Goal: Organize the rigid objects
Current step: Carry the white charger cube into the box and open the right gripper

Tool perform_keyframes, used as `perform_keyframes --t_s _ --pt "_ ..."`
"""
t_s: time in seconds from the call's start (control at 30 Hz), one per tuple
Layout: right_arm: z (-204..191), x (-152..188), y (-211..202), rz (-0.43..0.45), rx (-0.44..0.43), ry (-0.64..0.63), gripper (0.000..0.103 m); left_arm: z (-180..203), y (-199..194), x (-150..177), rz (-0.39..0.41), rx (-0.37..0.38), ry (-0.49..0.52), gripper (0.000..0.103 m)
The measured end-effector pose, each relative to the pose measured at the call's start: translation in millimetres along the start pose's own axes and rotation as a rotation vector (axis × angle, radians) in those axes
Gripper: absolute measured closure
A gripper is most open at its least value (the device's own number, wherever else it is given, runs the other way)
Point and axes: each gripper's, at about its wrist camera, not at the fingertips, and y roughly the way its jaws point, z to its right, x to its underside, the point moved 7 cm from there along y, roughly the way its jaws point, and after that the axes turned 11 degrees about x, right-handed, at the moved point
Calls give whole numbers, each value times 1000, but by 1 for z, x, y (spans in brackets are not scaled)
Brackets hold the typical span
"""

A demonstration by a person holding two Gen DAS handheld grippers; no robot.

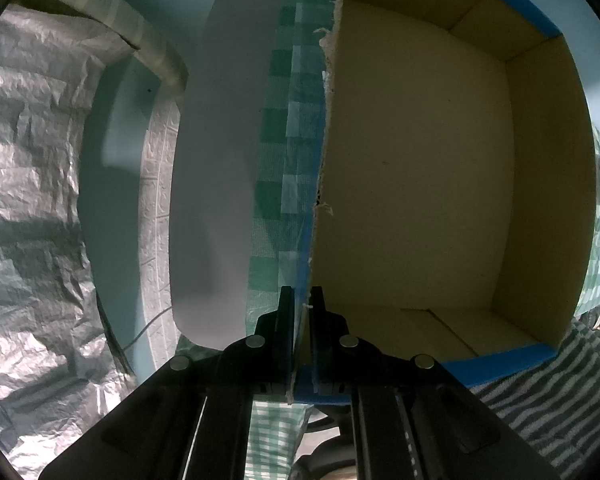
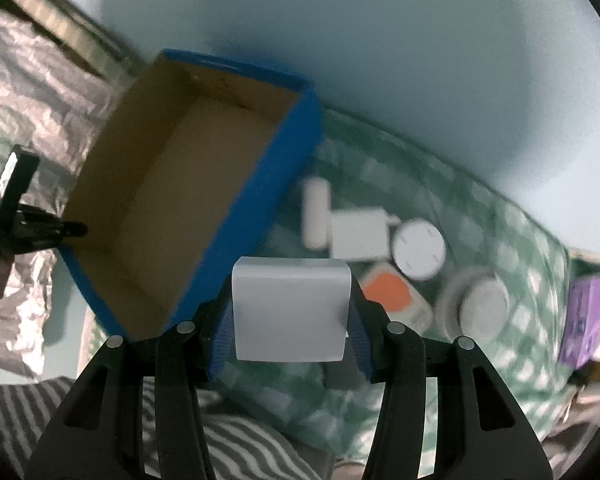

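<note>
Right hand-held gripper (image 2: 290,312): clamped on a pale grey block (image 2: 290,312), held just beside the blue wall of the cardboard box (image 2: 204,184).

Left hand-held gripper (image 1: 302,312): pinched on that box's torn side wall (interior bare brown).

Beyond, on the green checked cloth (image 2: 480,220): white oblong (image 2: 315,216), white square adapter (image 2: 360,236), two round white discs (image 2: 419,249), orange-faced item (image 2: 388,292), purple packet (image 2: 584,320).
</note>
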Motion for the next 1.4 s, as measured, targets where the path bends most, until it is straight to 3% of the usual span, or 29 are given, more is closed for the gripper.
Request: perform_keyframes --t_s 0.5,0.67,1.23,1.4 --pt "-81 -53 31 16 -20 -198 53 -5 3 4 -14 13 -15 96" --pt "-88 -53 50 -9 -14 -221 53 -6 3 4 -11 25 -13 96" --pt "-92 -58 58 11 12 -227 46 -6 5 1 -18 34 -10 96" --pt "-92 -60 51 35 12 -219 35 -4 3 -1 -17 30 -3 96"
